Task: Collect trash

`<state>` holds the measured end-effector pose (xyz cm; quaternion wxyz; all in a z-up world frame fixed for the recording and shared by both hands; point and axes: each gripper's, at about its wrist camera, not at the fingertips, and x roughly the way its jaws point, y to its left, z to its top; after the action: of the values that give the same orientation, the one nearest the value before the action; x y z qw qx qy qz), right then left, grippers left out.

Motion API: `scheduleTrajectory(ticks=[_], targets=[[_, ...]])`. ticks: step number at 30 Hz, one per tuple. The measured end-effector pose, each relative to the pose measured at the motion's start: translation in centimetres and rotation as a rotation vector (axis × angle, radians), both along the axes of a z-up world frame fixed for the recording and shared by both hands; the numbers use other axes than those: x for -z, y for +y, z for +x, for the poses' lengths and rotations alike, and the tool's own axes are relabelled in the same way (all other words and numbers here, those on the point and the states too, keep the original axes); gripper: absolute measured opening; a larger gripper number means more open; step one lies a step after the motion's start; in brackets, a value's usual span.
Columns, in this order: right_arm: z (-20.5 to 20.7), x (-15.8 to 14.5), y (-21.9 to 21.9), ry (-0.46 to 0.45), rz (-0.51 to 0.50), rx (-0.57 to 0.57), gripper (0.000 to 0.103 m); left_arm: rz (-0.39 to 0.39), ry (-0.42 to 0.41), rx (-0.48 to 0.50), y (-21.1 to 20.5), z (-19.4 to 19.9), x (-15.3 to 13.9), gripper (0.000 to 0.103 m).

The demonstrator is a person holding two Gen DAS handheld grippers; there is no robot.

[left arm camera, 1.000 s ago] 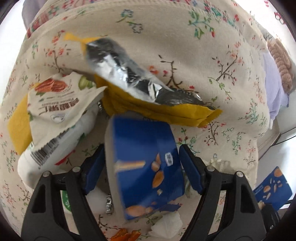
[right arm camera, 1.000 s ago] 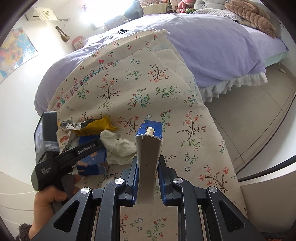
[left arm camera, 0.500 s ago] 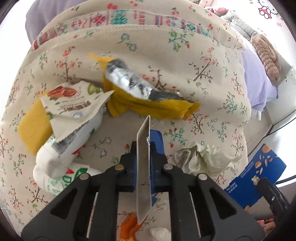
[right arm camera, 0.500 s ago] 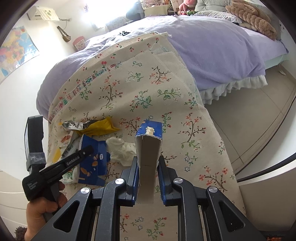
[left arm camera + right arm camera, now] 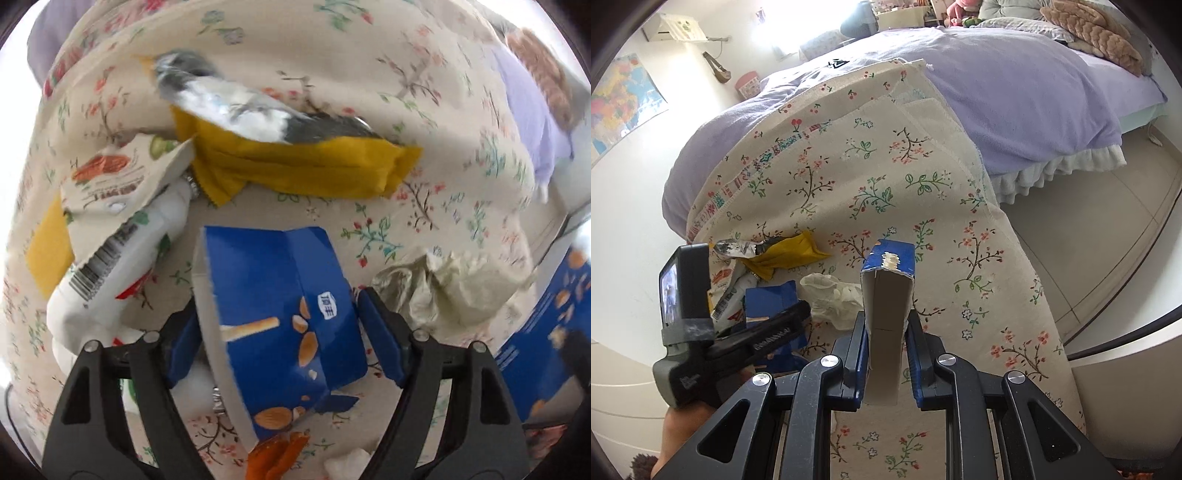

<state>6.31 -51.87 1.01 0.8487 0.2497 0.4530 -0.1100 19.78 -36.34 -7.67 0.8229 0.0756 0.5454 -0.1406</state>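
The left gripper [image 5: 279,334] stands wide open over the floral cloth [image 5: 424,206] spread on the bed, its blue pads [image 5: 380,339] on either side of a flattened blue carton piece [image 5: 280,295] printed with almonds. The piece lies between the pads; whether either pad touches it cannot be told through the blur. Just beyond it lie a yellow wrapper [image 5: 295,166] with a silver foil bag [image 5: 243,107] on top, and to the left a white bottle [image 5: 122,273] under a torn nut packet [image 5: 118,177]. A crumpled tissue [image 5: 450,288] sits beside the right pad. The right gripper [image 5: 884,354] is closed tight on a second blue carton [image 5: 886,306], held upright above the cloth, its torn top showing white glue.
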Motion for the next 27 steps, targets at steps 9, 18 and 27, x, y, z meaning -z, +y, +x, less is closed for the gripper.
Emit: scheduleTrajectory(ticks=[9, 18, 27], targets=[[0.2, 0.7, -0.1, 0.030, -0.024, -0.015, 0.019, -0.057, -0.063, 0.011, 1.5, -3.2, -0.7, 0.030], [-0.1, -0.1, 0.6, 0.010, -0.039, -0.024, 0.019, -0.219, -0.117, 0.058, 7.3, -5.3, -4.8, 0.025], [0.0, -1.8, 2.6, -0.033, -0.050, -0.053, 0.019, -0.328, -0.177, 0.073, 12.6, -5.5, -9.2, 0.025]])
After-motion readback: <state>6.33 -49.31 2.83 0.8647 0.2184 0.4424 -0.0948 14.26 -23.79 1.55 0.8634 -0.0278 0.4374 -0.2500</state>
